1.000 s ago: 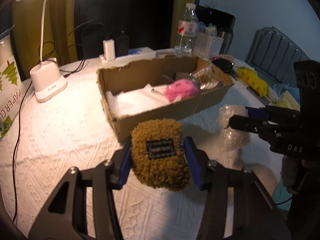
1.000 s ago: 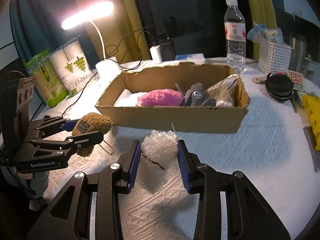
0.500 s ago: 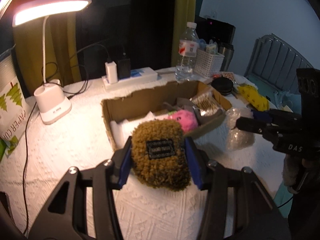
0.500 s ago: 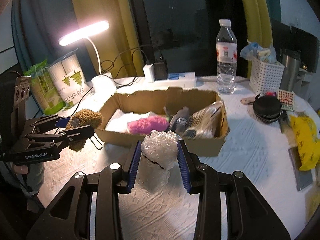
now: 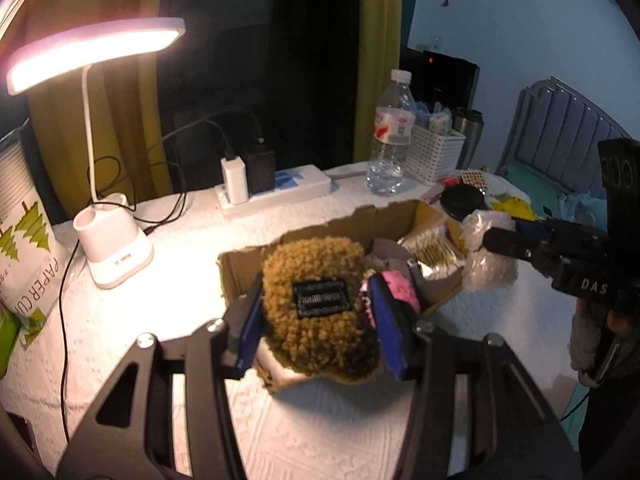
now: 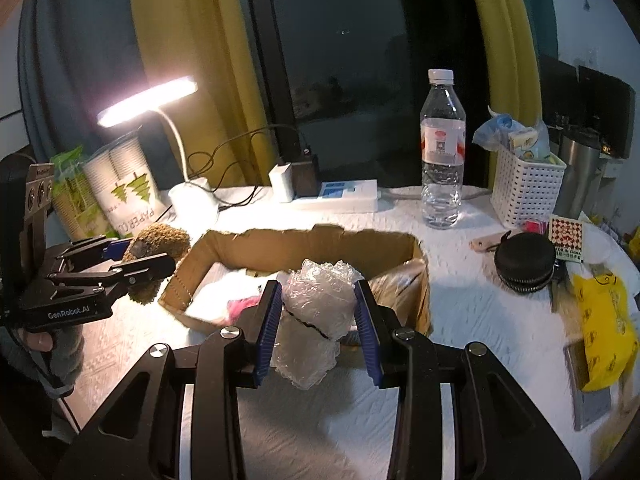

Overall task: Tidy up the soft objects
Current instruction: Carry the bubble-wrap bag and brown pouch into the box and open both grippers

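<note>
left tool (image 5: 318,326): clamped on brown fuzzy pouch (image 5: 320,304)
right tool (image 6: 318,326): clamped on bubble wrap wad (image 6: 316,312)
both: raised over cardboard box (image 6: 304,244)

lit desk lamp (image 5: 96,52), water bottle (image 6: 443,152) — white basket (image 6: 524,188) beside it.

The left tongs (image 5: 316,312) clamp a brown fuzzy pouch (image 5: 318,308) above the near corner of the box (image 5: 248,260). At right, the right tongs (image 5: 490,238) grip bubble wrap (image 5: 486,264) beside the box. A lit lamp (image 5: 112,252) stands on the bench (image 5: 168,300).
</note>
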### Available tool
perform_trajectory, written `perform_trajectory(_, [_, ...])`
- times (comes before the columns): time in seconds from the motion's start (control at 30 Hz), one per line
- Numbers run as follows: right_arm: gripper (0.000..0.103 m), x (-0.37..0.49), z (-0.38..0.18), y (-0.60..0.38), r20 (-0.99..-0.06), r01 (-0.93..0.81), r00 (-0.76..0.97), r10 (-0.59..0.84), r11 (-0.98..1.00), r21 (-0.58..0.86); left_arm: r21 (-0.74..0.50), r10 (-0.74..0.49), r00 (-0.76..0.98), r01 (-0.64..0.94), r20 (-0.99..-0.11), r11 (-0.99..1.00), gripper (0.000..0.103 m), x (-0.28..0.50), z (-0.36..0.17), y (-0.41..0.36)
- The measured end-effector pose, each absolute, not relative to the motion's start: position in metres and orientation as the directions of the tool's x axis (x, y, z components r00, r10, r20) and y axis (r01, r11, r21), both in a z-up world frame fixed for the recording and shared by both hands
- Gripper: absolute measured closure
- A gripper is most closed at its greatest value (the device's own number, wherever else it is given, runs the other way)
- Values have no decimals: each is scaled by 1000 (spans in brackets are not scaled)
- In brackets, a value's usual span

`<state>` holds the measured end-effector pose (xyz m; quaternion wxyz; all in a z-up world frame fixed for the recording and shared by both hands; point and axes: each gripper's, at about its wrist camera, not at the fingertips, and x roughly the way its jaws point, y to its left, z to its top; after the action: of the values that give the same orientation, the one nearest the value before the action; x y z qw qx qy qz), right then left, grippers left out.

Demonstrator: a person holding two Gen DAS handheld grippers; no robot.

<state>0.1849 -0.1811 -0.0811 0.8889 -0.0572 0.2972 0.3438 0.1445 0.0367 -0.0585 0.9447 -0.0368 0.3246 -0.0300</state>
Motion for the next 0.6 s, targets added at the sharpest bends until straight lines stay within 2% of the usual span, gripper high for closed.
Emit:
perform_trajectory(0.47, [64,236,-91,-167,-563,-610,617,550,786,100,-130,-84,766,1,-637,992,51,180,-80,50])
perform_trajectory(0.6, [63,247,-98,-162,-571,-595,622,536,797,100,-132,-86,754,-1,-651,991,46,186,-88,50])
